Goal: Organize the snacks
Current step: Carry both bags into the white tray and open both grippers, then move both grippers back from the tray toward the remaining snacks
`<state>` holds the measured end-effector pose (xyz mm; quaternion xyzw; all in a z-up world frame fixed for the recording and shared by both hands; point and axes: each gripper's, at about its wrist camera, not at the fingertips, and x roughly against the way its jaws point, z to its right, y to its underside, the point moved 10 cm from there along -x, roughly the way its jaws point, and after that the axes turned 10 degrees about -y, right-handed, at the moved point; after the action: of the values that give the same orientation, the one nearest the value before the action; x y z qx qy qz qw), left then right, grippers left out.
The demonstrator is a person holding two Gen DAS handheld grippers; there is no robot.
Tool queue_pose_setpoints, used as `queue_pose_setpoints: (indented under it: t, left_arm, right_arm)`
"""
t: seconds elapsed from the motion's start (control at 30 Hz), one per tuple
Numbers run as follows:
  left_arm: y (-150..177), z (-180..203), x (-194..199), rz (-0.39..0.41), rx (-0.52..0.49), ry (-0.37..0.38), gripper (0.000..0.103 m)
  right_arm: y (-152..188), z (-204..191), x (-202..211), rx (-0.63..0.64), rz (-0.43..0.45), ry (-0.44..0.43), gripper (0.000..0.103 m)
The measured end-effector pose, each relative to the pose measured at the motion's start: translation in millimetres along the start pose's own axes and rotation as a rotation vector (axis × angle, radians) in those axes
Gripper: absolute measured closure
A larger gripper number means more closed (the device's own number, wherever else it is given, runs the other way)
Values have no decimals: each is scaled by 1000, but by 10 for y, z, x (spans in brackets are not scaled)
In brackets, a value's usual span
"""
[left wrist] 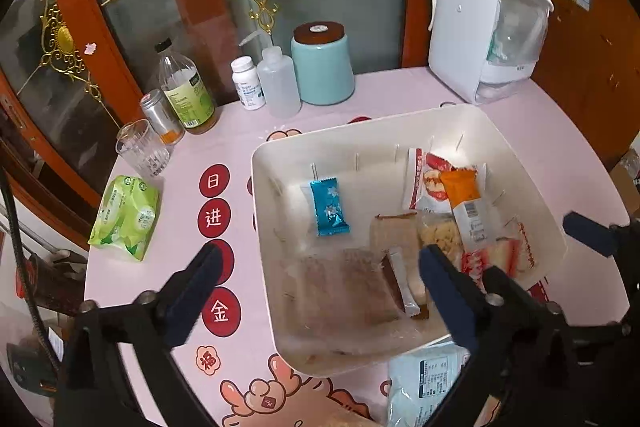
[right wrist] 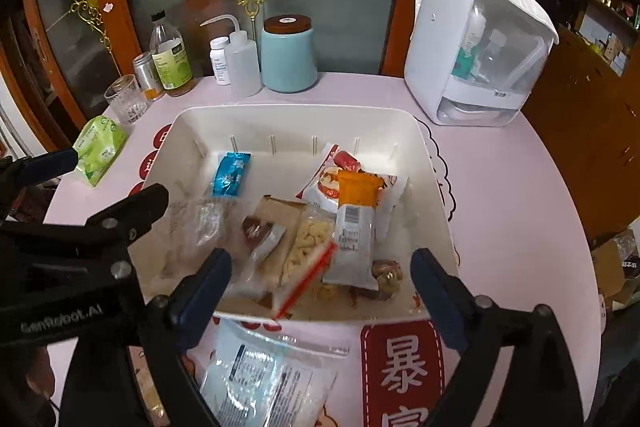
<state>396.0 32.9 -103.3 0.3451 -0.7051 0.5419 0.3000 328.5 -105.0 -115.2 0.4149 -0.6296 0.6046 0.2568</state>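
A white bin (left wrist: 360,125) (right wrist: 292,115) on the pink table holds several snack packs: a blue wrapper (left wrist: 329,206) (right wrist: 231,173), an orange-topped bar (left wrist: 468,211) (right wrist: 356,227), a red-and-white pack (left wrist: 424,183) (right wrist: 324,183), a clear zip bag of pale snacks (right wrist: 308,251) and brown wrapped cakes (left wrist: 352,287) (right wrist: 260,231). A pale blue pack (left wrist: 424,383) (right wrist: 260,383) lies on the table in front of the bin. My left gripper (left wrist: 320,291) is open and empty over the bin's near left. My right gripper (right wrist: 320,291) is open and empty above the bin's front rim.
A green tissue pack (left wrist: 124,219) (right wrist: 100,151), a glass (left wrist: 142,149) (right wrist: 122,99), a small can (left wrist: 160,115), bottles (left wrist: 186,87) (right wrist: 170,55), and a teal jar (left wrist: 322,65) (right wrist: 288,55) stand at the back left. A white bag (left wrist: 480,27) (right wrist: 476,47) stands back right. Table edge at right.
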Motion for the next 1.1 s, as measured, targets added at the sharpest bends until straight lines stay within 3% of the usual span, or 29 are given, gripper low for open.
queue_pose_setpoints:
  t: [0.4, 0.7, 1.1]
  left_arm:
    - [39, 26, 519, 52, 53, 13, 1]
    - [273, 196, 990, 77, 51, -11, 1]
    - [723, 434, 1429, 39, 104, -44, 1]
  right_arm:
    - [380, 166, 516, -85, -5, -74, 11]
    - [686, 268, 1024, -85, 30, -116, 11]
    - [1116, 490, 1685, -13, 87, -59, 11]
